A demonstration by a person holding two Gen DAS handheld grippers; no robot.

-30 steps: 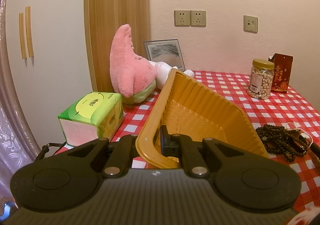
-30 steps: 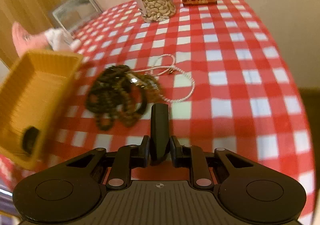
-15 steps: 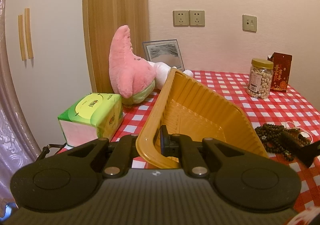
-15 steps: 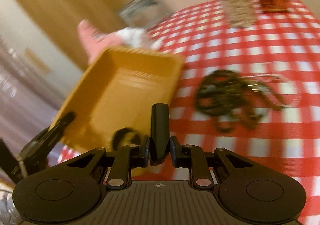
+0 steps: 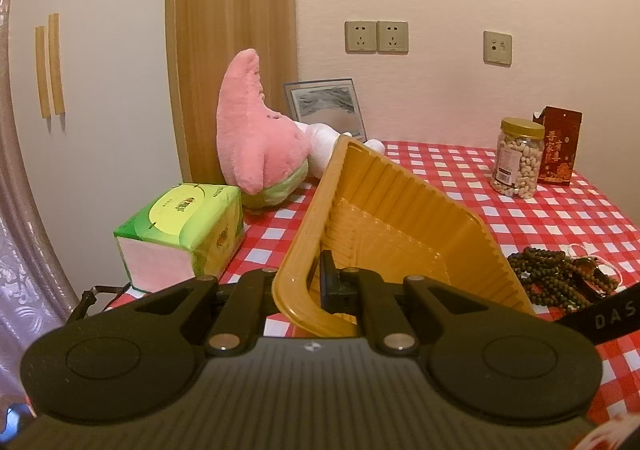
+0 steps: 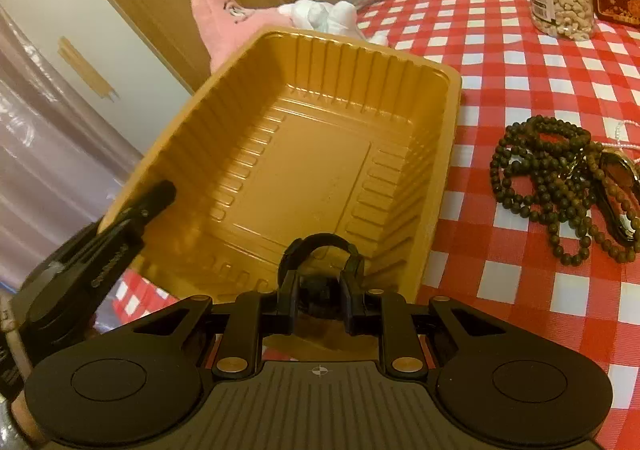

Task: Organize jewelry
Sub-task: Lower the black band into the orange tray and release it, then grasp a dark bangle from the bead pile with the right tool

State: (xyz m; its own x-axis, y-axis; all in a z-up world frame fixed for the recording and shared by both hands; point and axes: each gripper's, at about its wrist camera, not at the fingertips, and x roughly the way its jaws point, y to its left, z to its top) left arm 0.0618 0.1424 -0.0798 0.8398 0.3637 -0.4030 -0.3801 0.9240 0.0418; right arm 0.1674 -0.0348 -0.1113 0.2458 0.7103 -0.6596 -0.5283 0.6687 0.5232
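Note:
My left gripper (image 5: 304, 286) is shut on the near rim of a golden ribbed plastic tray (image 5: 400, 210), tilting it up off the red checked cloth. Seen from the right wrist, one of its fingers (image 6: 160, 190) sits inside the tray (image 6: 304, 154). My right gripper (image 6: 320, 290) hangs over the tray's near end, shut on a black band (image 6: 320, 240) that arches above its fingertips. A pile of dark wooden bead strings (image 6: 540, 170) lies on the cloth right of the tray, tangled with a watch and a white cord (image 6: 624, 126). The beads (image 5: 556, 274) also show in the left wrist view.
A pink plush (image 5: 256, 138) and a picture frame (image 5: 324, 106) stand behind the tray by the wall. A green tissue pack (image 5: 180, 230) sits at the table's left edge. A jar of cashews (image 5: 520, 158) and a red box (image 5: 558, 146) stand at the far right.
My right gripper has swung left from above the bead pile to over the tray, carrying the black band, which now shows as an arch. The left gripper and tray have stayed put.

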